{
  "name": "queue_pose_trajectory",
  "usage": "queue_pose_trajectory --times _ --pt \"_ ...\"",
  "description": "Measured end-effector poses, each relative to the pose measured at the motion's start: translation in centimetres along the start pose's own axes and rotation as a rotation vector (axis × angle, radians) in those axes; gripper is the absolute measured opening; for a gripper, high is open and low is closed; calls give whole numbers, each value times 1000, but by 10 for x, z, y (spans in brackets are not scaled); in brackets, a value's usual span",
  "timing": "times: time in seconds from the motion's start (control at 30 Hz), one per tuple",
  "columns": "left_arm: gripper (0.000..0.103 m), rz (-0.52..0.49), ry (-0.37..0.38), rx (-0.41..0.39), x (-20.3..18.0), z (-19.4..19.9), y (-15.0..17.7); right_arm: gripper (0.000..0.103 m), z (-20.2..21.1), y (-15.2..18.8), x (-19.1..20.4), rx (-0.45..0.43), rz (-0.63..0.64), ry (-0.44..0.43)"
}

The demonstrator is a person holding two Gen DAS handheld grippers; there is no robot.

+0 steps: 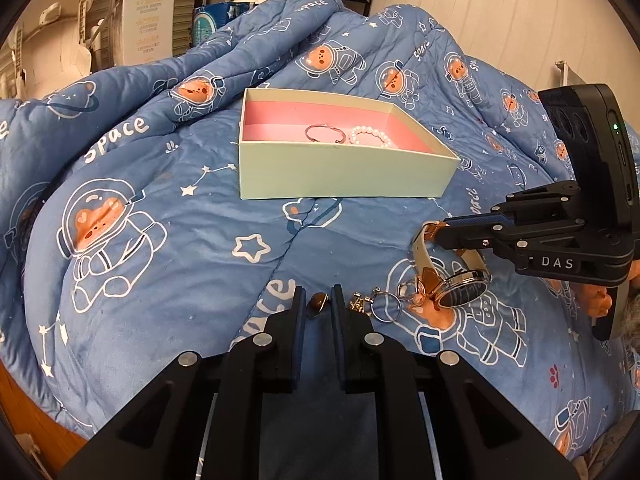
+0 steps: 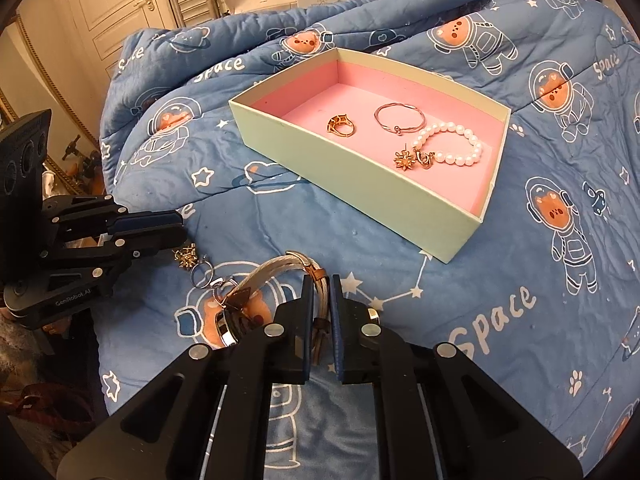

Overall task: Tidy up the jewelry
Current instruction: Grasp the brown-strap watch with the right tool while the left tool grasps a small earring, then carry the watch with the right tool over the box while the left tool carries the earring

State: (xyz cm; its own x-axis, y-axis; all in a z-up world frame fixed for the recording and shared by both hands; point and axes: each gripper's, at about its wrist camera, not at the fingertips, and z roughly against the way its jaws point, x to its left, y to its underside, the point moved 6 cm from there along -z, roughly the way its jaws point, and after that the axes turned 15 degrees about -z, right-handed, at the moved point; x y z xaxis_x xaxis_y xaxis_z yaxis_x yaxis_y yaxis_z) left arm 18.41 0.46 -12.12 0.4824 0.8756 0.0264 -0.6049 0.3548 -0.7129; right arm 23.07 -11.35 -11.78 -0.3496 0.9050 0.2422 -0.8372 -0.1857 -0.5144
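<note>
Pickup step, both hands. Right tongs [image 2: 321, 292] clamped on watch [image 2: 280, 280] strap, watch on quilt [image 2: 480, 280] near-left of box [image 2: 360, 184]. Left tongs [image 1: 317, 304] nearly closed round small brown-stone piece [image 1: 315, 305]; contact unclear. Next: lift watch clear of rings [image 1: 386, 306] beside it, carry to box w/ pearl bracelet [image 2: 452, 146].

On the blue space-print quilt [image 1: 168, 264], the left gripper [image 1: 318, 308] has its jaws closed on a small brown-stoned ring [image 1: 315, 304], with a gold earring [image 1: 360, 303] and a silver ring [image 1: 386, 308] lying just beside it. The right gripper [image 1: 434, 232] reaches in from the right edge, its jaws pinched on the strap of a cream-banded watch [image 1: 460, 284]. Farther back sits a pale green box [image 1: 340, 172] with a pink lining, holding a thin bangle [image 1: 324, 133] and a pearl bracelet [image 1: 370, 136].
</note>
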Motion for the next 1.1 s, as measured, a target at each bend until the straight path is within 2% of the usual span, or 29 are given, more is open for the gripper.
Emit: queue_pose_trajectory --times 0.57,0.87,1.1 --pt "12 33 6 -57 -2 22 -14 8 39 -6 23 -104 17 -50" --pt "12 -7 4 -108 0 29 -52 9 57 -33 23 -152 -17 -74" --pt "12 -42 -8 -123 5 21 -87 8 61 -67 6 -202 -81 -44"
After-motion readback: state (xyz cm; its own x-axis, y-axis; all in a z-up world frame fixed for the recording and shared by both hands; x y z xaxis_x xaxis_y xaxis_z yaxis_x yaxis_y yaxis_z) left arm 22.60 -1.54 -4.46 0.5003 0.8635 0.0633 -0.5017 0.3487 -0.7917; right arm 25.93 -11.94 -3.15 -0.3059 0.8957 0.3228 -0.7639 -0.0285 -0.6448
